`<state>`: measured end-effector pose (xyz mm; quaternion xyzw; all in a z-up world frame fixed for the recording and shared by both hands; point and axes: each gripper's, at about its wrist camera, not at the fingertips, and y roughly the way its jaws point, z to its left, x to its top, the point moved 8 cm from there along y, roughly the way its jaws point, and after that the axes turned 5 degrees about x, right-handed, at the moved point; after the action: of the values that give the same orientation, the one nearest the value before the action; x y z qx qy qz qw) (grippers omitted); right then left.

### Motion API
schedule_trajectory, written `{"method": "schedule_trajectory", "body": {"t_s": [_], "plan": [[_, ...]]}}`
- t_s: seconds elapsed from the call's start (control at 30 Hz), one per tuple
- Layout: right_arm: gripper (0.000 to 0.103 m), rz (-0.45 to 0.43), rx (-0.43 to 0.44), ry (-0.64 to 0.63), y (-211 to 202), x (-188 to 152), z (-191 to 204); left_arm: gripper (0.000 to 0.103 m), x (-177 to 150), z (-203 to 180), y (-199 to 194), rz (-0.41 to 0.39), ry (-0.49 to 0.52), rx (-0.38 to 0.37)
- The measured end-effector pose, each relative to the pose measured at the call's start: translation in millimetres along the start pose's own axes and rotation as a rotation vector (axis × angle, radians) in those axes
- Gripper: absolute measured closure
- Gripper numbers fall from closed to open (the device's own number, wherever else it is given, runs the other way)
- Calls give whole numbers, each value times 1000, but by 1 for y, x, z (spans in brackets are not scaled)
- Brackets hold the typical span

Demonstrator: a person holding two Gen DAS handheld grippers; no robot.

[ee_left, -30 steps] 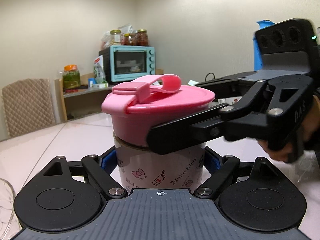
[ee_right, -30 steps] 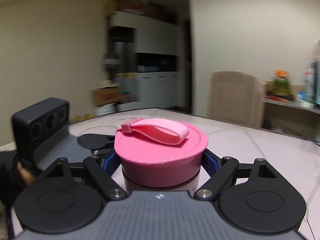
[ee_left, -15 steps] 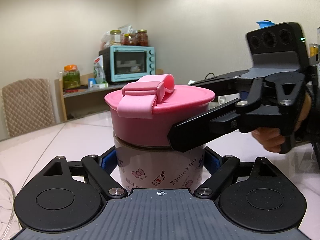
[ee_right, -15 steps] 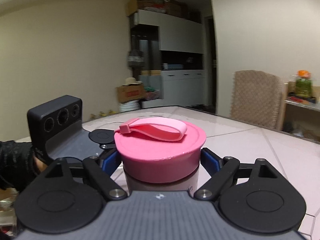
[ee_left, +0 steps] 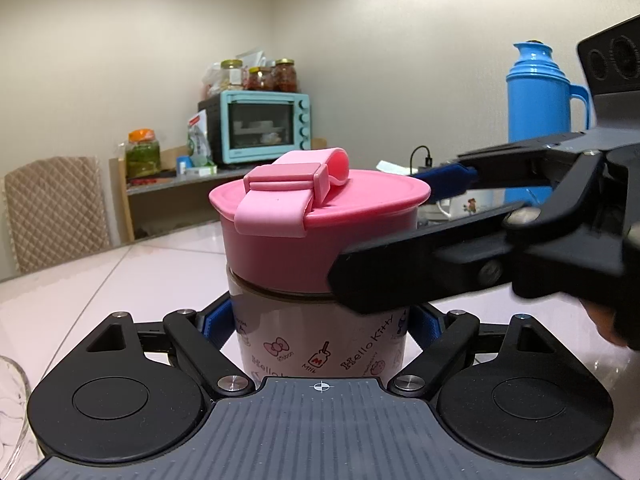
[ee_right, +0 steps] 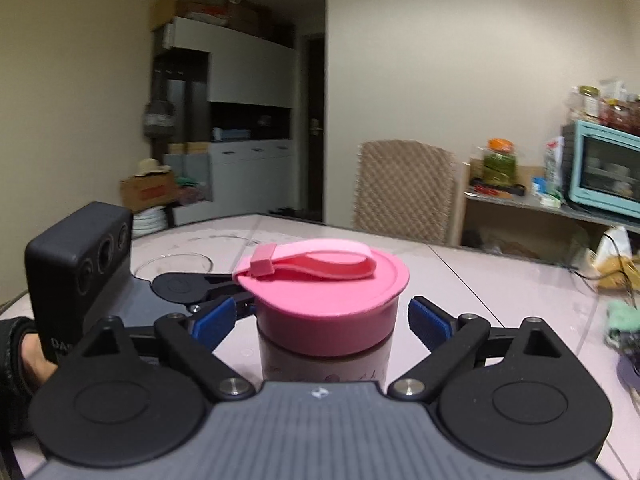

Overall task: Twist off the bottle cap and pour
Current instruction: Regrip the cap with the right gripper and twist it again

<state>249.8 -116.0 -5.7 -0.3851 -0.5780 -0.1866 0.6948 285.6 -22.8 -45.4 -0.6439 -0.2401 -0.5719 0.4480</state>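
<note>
A pink-and-white Hello Kitty bottle (ee_left: 320, 344) stands on the pale table. My left gripper (ee_left: 320, 320) is shut on its body, a blue pad pressed against each side. The pink screw cap (ee_left: 304, 248) with its loop strap sits on top. My right gripper (ee_right: 322, 322) straddles the cap (ee_right: 324, 300) and its jaws are opening, with a gap between each blue pad and the cap's rim. In the left wrist view the right gripper (ee_left: 380, 230) reaches in from the right, one finger in front of the cap and one behind.
A glass bowl (ee_right: 172, 264) sits on the table beyond my left gripper. A blue thermos (ee_left: 540, 120) and a white mug (ee_left: 468, 204) stand behind to the right. A chair (ee_left: 56, 212) and a shelf with a teal oven (ee_left: 264, 128) lie past the table's edge.
The cap turned while my right gripper held it, bringing the strap round to face the left camera. The right jaws then spread off the cap and the hand swung aside. My left gripper kept still.
</note>
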Motion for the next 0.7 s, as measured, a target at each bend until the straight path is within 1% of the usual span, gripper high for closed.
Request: {"method": "schedule_trajectory", "body": {"t_s": [0.1,0.2,0.43,0.53,0.57,0.67,0.7], "plan": [[8,-10,-41,32,2,-1,1,13,-1,0,0,0,0,0],[9,0,-63,62,9,-1,0,13,-2,1,0,0,1,-2],[9,3,-133,70,20,-2,2,14,-2,1,0,1,2,-2],[9,0,-148,83,23,-2,2,14,-3,2,0,1,2,-2],[10,2,-152,84,25,-3,3,14,-3,1,0,1,2,-2],[17,-6,-157,92,27,-2,2,14,-3,0,-1,1,1,-1],[17,-10,-161,93,27,-2,2,14,-3,0,-1,1,1,-2]]}}
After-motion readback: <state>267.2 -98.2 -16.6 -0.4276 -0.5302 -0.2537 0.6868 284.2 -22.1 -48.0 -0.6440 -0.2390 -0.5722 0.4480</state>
